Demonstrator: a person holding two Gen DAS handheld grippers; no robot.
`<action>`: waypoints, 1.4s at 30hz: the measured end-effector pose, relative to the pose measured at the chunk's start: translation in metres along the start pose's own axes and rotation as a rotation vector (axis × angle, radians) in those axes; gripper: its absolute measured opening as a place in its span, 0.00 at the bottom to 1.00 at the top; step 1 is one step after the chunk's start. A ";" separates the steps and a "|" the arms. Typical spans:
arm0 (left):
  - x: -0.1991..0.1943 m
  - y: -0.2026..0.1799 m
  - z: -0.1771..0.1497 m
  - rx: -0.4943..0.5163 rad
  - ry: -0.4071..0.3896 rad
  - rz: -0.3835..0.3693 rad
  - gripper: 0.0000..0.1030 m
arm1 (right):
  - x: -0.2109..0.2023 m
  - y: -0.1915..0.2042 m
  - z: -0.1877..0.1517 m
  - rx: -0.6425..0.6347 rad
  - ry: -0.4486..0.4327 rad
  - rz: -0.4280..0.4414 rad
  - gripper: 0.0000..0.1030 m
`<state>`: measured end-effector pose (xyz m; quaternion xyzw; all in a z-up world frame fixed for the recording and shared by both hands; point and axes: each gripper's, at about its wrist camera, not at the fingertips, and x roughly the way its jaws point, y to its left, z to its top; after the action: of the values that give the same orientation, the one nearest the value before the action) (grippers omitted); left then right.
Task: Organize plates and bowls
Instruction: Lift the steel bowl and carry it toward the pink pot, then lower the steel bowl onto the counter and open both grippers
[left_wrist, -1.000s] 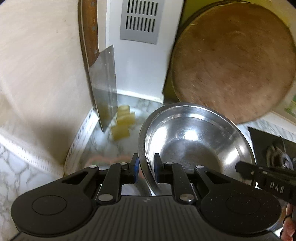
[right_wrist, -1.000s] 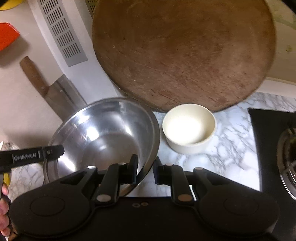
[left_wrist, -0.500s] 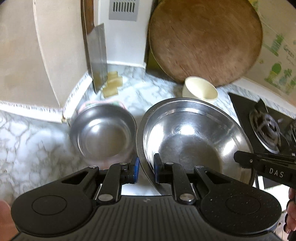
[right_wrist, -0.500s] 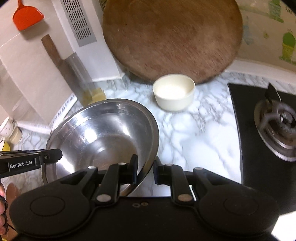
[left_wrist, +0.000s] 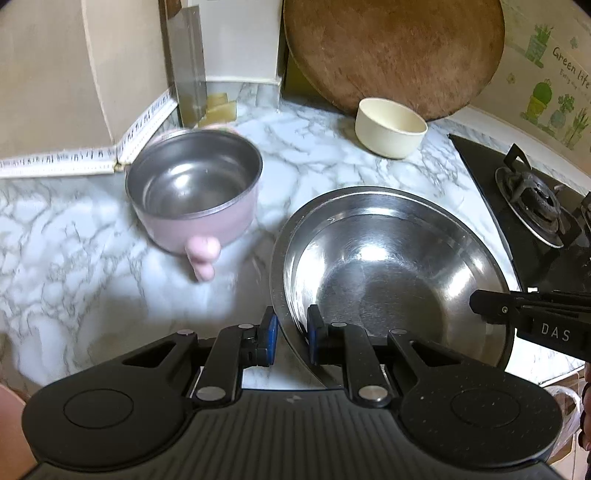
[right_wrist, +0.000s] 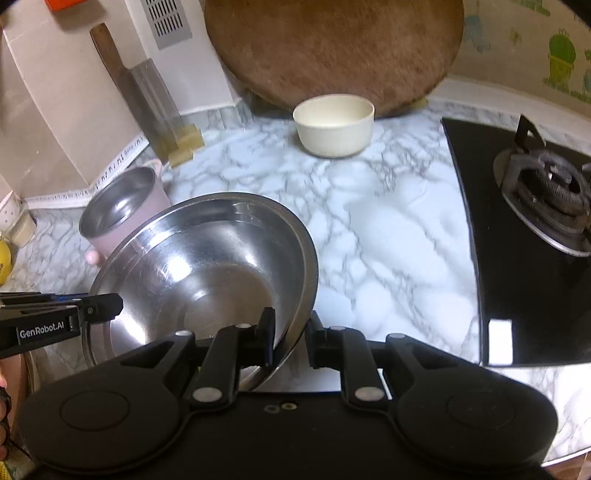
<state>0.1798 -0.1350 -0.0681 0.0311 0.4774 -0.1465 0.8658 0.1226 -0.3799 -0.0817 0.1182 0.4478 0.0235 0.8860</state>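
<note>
The large steel mixing bowl (left_wrist: 391, 273) is carried between the two grippers, one on each side of its rim. The left gripper (left_wrist: 291, 334) has its blue-padded fingers (left_wrist: 270, 332) pinched together on the bowl's left rim, one inside the wall and one outside. The right gripper (right_wrist: 290, 338) is clamped the same way on the opposite rim, the thin steel edge running up between its fingers (right_wrist: 266, 334). Neither is free, so any move has to be made by both hands together.

The bowl hangs tilted over the marble countertop (right_wrist: 388, 229), towards its front edge; whether its base touches the marble I cannot tell. The relation that matters is this — the pink steel-lined pot (left_wrist: 194, 194) stands on the countertop just beyond the bowl's left rim, on the left gripper's side and nearer the back-left corner, where a cleaver (right_wrist: 144, 92) leans against the wall. The cream ceramic bowl (right_wrist: 334, 125) sits well apart at the back edge, in front of the round wooden chopping board (right_wrist: 332, 51). The gas hob (right_wrist: 535, 221) takes up the right end.

My judgement: the open marble ahead of the right gripper is the clear place to set it down — if the smaller vessels are to nest inside, the pot is the closer one.
</note>
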 end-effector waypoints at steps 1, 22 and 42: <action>0.001 0.001 -0.003 -0.005 0.006 0.001 0.15 | 0.001 0.000 -0.002 -0.002 0.001 0.000 0.17; 0.010 0.003 -0.015 -0.028 0.032 -0.002 0.15 | 0.015 -0.008 -0.016 0.024 0.070 0.020 0.21; -0.019 0.025 -0.014 -0.071 -0.022 -0.023 0.59 | -0.021 0.006 0.006 -0.056 -0.012 0.054 0.77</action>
<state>0.1663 -0.1042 -0.0619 -0.0064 0.4730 -0.1397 0.8699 0.1149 -0.3779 -0.0606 0.1054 0.4385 0.0592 0.8906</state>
